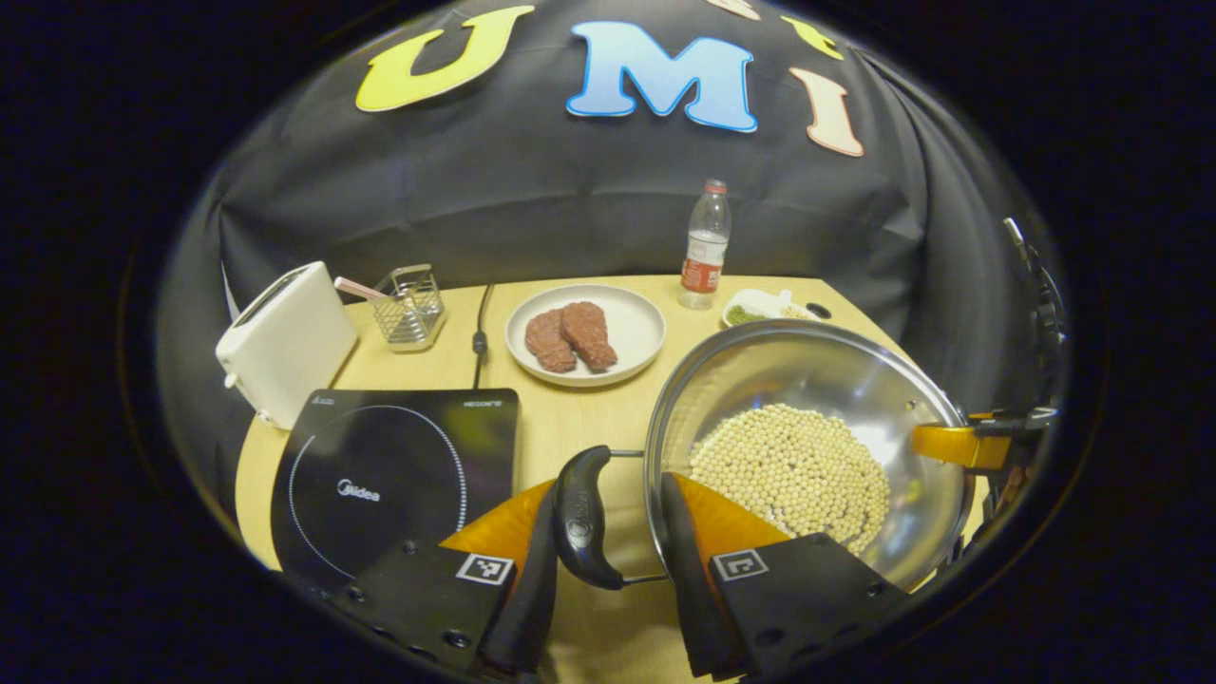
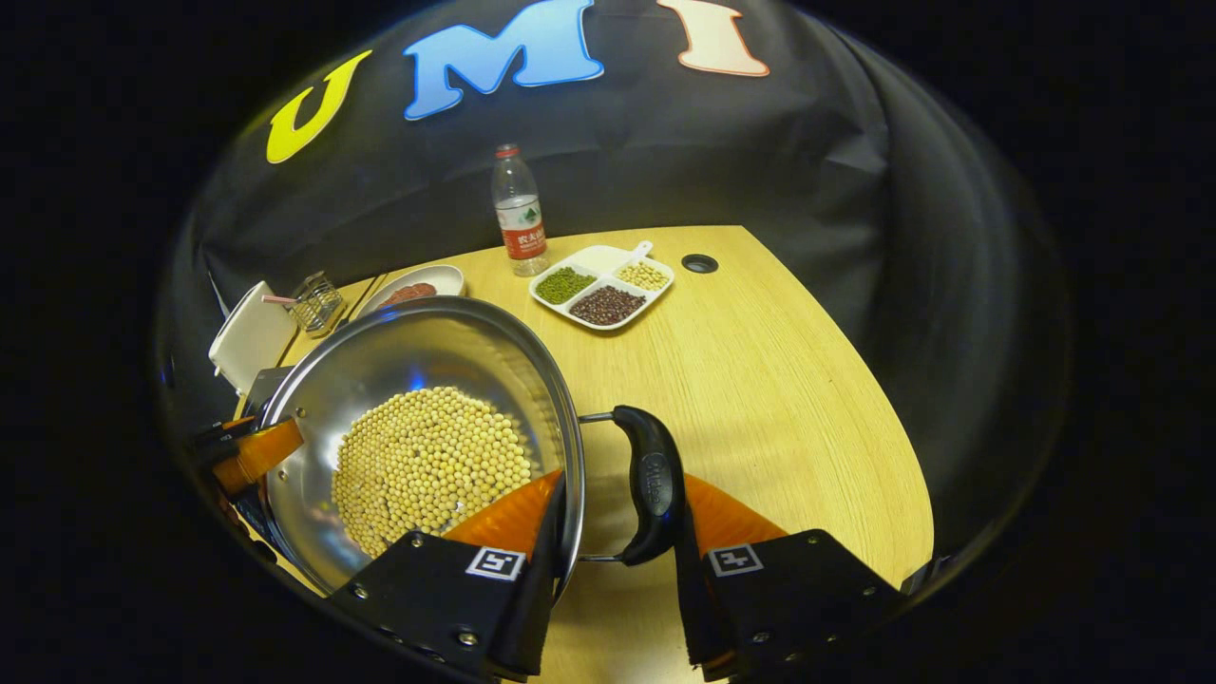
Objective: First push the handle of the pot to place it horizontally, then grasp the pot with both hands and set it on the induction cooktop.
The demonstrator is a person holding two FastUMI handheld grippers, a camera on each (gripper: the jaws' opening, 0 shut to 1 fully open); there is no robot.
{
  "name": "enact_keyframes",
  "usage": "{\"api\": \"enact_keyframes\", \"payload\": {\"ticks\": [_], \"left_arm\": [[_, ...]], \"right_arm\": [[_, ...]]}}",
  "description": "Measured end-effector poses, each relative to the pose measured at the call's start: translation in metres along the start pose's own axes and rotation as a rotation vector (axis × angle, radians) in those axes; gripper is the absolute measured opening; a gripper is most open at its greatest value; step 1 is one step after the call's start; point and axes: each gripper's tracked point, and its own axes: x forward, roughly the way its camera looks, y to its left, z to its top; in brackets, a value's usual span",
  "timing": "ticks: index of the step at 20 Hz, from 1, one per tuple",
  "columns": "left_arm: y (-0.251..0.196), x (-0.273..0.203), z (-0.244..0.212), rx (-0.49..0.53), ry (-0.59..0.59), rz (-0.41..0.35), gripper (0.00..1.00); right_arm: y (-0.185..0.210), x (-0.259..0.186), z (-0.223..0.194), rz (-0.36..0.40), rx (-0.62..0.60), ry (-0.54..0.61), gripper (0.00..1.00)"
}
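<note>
A steel pot (image 1: 807, 370) holding pale soybeans (image 1: 793, 470) has a black handle on each side. My left gripper (image 1: 610, 484) clasps the near handle (image 1: 581, 518): one finger presses the handle's outer side, the other sits inside the rim. In the right gripper view my right gripper (image 2: 622, 484) holds the opposite handle (image 2: 651, 484) and rim of the pot (image 2: 418, 332) the same way. Each gripper also shows at the far rim in the other's view: the right gripper (image 1: 959, 445) and the left gripper (image 2: 256, 451). The black induction cooktop (image 1: 389, 475) lies left of the pot.
On the wooden table (image 2: 779, 380) stand a white toaster (image 1: 285, 342), a wire basket (image 1: 410, 309), a plate of meat patties (image 1: 584, 332), a water bottle (image 1: 705, 245) and a divided dish of beans (image 2: 603, 285). A black cable (image 1: 482, 332) runs behind the cooktop.
</note>
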Motion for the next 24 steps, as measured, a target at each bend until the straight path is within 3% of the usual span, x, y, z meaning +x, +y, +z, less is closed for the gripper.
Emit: {"api": "enact_keyframes", "payload": {"ticks": [7,14,15,16,17,24], "left_arm": [[0.059,-0.036,0.009,-0.014,-0.012,0.019,0.58],[0.125,-0.057,0.008,-0.027,-0.012,0.044,0.65],[0.134,-0.059,0.006,-0.032,-0.010,0.048,0.62],[0.143,-0.062,0.004,-0.037,-0.007,0.050,0.65],[0.152,-0.065,0.003,-0.041,-0.008,0.054,0.62],[0.212,-0.072,-0.001,-0.049,-0.013,0.087,0.62]], "right_arm": [[0.059,-0.025,0.004,0.015,0.002,-0.008,0.55],[0.124,-0.030,0.001,0.035,-0.009,-0.007,0.55],[0.133,-0.031,0.001,0.037,-0.016,-0.006,0.55],[0.140,-0.029,0.003,0.040,-0.026,-0.011,0.55],[0.148,-0.029,0.004,0.045,-0.032,-0.012,0.55],[0.207,-0.027,-0.003,0.074,-0.037,0.006,0.55]]}}
